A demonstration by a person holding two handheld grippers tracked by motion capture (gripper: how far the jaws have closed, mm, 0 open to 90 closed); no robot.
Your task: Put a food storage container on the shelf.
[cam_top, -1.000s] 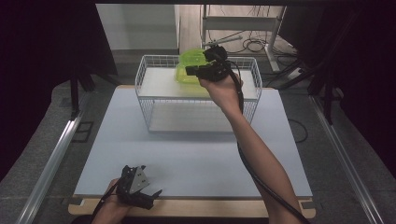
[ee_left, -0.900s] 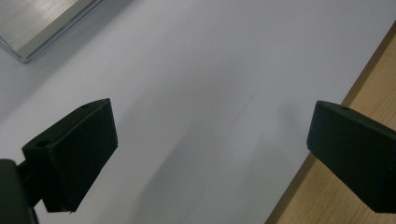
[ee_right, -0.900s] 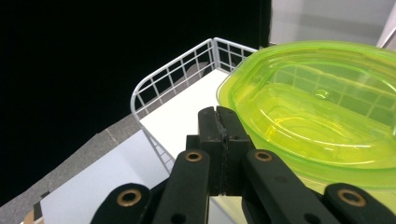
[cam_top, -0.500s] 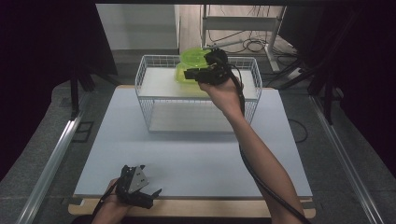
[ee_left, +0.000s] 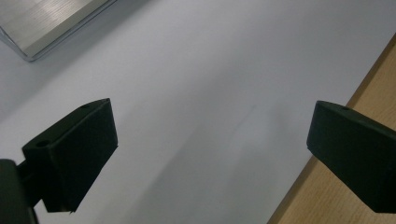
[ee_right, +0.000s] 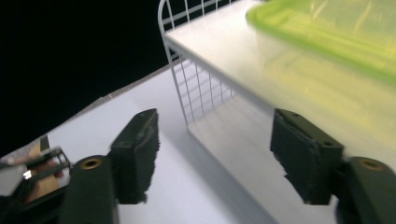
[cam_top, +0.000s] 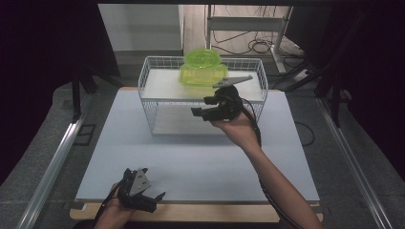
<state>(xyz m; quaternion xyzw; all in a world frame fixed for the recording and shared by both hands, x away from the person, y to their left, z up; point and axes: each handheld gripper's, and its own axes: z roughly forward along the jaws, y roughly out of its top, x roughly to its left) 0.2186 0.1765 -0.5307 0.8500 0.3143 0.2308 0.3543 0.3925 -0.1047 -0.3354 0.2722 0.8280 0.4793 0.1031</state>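
Observation:
A translucent green container (cam_top: 203, 69) sits on the top shelf of a white wire rack (cam_top: 152, 81) at the back of the table. My right gripper (cam_top: 200, 108) hovers just in front of the rack's right half, pointing left. Its jaws have just been opening and nothing is between them. In the right gripper view the open jaws (ee_right: 215, 158) frame the rack's corner (ee_right: 182, 79), with the green container (ee_right: 327, 28) blurred at the upper right. My left gripper (cam_top: 154, 200) rests open and empty at the table's front left edge; its jaws (ee_left: 210, 158) stand wide over the white mat.
The white mat (cam_top: 191, 157) covers the table in front of the rack, with a wooden strip (cam_top: 215, 213) along the near edge. Metal rails (cam_top: 52, 162) run along both sides. Cables and a desk frame (cam_top: 248, 28) lie on the floor behind.
My right gripper has let go of the green container, which now rests on the top shelf. The hand has drawn back toward me and down, jaws opened. The left gripper has not moved.

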